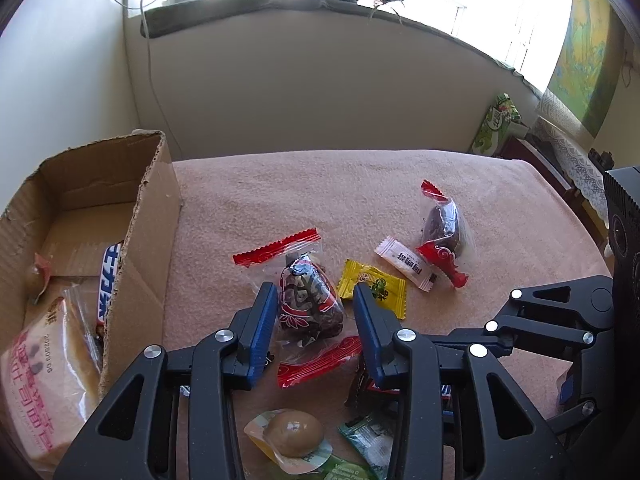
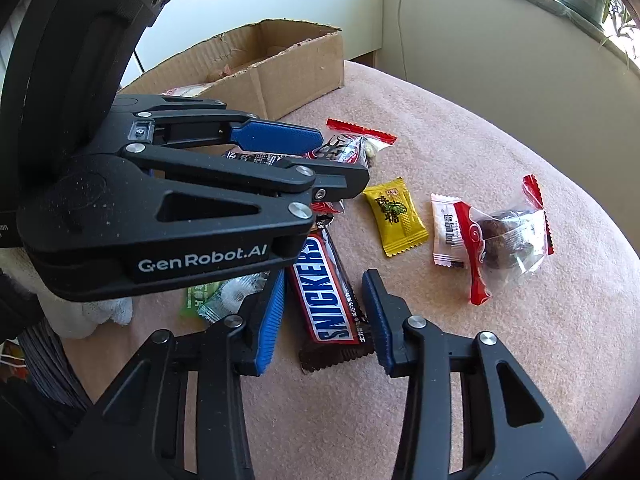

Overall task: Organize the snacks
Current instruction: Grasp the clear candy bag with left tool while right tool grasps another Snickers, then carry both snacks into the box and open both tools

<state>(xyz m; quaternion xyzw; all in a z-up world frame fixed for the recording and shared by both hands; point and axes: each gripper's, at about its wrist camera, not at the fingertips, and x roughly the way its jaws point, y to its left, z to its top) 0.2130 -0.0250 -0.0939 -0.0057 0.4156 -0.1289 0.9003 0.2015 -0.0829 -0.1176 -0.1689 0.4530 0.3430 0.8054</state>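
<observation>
My left gripper [image 1: 314,294] is open, its blue fingers on either side of a clear, red-edged packet of dark dried fruit [image 1: 310,300] on the pink cloth; it also shows in the right wrist view [image 2: 320,160]. My right gripper [image 2: 326,282] is open around a Snickers bar [image 2: 326,292] lying flat. A yellow candy [image 1: 372,286] [image 2: 394,216], a white candy [image 1: 406,262] [image 2: 448,232] and a second red-edged fruit packet [image 1: 444,230] [image 2: 506,236] lie to the right. A cardboard box [image 1: 150,240] [image 2: 296,68] stands at the left.
The box holds a bread pack [image 1: 44,376], another Snickers bar [image 1: 108,280] and a small packet [image 1: 36,278]. A packed egg [image 1: 294,434] and a green sachet [image 1: 370,438] [image 2: 218,294] lie near me. The table edge curves at the right.
</observation>
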